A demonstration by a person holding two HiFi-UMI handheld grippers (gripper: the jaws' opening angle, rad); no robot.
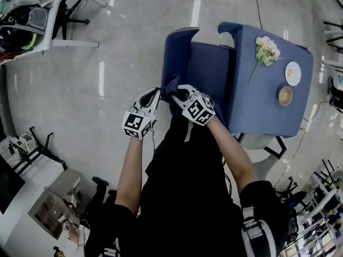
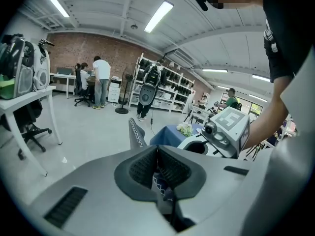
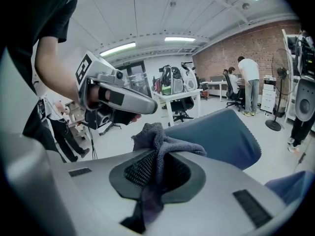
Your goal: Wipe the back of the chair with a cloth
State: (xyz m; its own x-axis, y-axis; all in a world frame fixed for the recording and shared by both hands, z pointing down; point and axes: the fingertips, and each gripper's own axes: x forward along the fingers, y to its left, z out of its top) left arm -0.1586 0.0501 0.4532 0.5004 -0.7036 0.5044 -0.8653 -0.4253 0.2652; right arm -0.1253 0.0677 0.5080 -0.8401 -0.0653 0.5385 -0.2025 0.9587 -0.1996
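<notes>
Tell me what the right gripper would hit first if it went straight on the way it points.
Most likely the chair back, whose blue fabric lies just past the jaws. The right gripper is shut on the cloth, so the cloth's bunched end would probably touch first; depth is unclear.

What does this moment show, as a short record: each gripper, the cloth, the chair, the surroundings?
left gripper: jaws together on dark blue fabric with white zigzag stitching, apparently the edge of the chair back
right gripper: jaws together on the cloth
cloth: grey-purple, bunched, sticking out past the jaws
chair back: blue, both grippers at its top edge
wiping contact: cannot tell
beside chair: table with blue cover, bearing flowers, plate, cup
</notes>
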